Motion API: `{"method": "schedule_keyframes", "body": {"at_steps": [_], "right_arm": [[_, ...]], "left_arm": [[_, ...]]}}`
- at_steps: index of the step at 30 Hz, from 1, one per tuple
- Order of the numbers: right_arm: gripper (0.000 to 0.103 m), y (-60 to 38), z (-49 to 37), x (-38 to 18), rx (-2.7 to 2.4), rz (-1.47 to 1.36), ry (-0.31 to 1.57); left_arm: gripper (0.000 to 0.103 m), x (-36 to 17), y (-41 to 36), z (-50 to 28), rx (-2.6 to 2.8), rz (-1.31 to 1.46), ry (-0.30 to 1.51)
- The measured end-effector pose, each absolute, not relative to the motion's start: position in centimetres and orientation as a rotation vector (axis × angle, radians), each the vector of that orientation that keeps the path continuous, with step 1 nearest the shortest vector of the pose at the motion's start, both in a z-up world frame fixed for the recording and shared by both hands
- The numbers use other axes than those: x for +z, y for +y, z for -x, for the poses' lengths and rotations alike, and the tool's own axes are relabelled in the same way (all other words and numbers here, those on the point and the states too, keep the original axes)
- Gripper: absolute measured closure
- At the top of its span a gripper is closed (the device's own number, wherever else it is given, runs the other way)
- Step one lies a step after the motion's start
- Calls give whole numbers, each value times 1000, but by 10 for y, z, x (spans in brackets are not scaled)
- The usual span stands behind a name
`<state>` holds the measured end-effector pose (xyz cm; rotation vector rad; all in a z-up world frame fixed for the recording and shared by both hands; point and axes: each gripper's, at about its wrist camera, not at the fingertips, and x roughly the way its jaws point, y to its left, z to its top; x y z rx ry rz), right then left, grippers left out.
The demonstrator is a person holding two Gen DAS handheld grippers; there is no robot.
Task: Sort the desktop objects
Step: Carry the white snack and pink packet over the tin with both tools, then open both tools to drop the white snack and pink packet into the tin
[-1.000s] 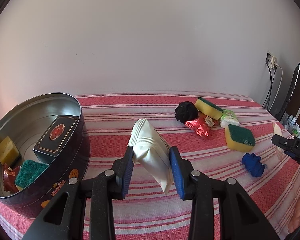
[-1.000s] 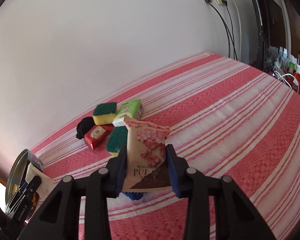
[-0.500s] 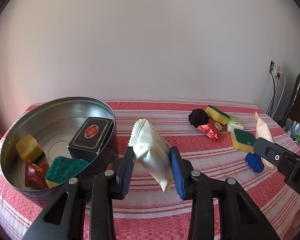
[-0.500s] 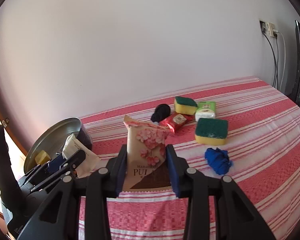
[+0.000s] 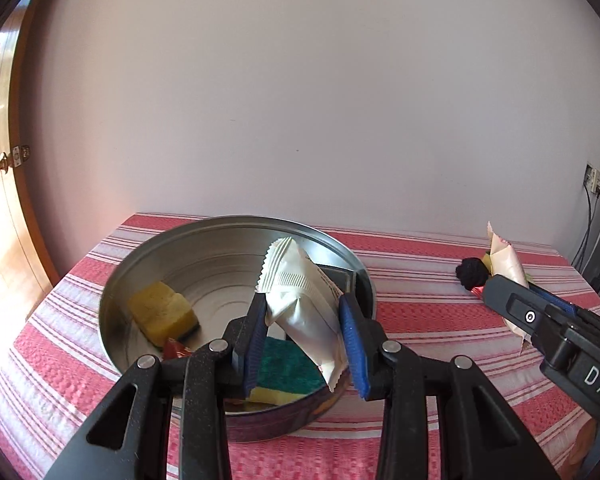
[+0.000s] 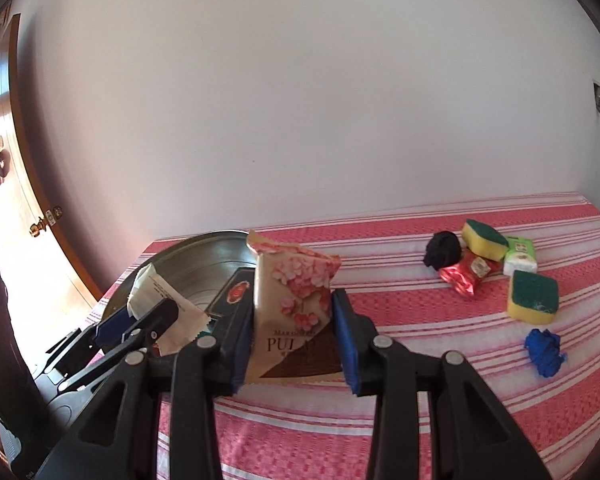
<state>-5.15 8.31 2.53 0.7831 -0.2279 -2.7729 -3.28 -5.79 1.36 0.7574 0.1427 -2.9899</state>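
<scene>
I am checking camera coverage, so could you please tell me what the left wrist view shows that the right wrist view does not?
Only the left wrist view shows the tin's floor: a yellow sponge and a green-topped sponge.

Only the right wrist view shows the blue crumpled item, the red packet and the green-and-white packet.

Both show the round tin, the left claw shut on the white packet, and the right claw shut on the floral packet.

Left claw point(image 5: 303, 336) and right claw point(image 6: 293, 342) both clamped.
</scene>
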Motion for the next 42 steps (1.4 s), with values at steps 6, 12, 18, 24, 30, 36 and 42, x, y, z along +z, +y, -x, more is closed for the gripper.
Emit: {"method": "schedule_keyframes", "body": {"at_steps": [6, 12, 18, 24, 30, 36, 42], "right_arm": [[66, 46, 67, 30, -2755, -753, -187], [66, 19, 92, 30, -2771, -735, -140], [66, 2, 119, 21, -2781, -768, -122], [66, -13, 141, 19, -2771, -814, -104], [66, -25, 157, 4, -2751, -883, -101], [66, -25, 165, -8, -2750, -911, -100], [66, -25, 169, -14, -2752, -900, -81]], "left_arm": [[65, 15, -97, 45, -2895, -742, 158], [65, 11, -120, 68, -2839, -769, 163], [65, 9, -135, 93, -2802, -785, 137], [65, 4, -143, 112, -2764, -826, 130], [65, -5, -153, 129, -2692, -887, 111], [65, -7, -151, 130, -2670, -900, 67], [62, -6, -145, 128, -2656, -896, 47]]}}
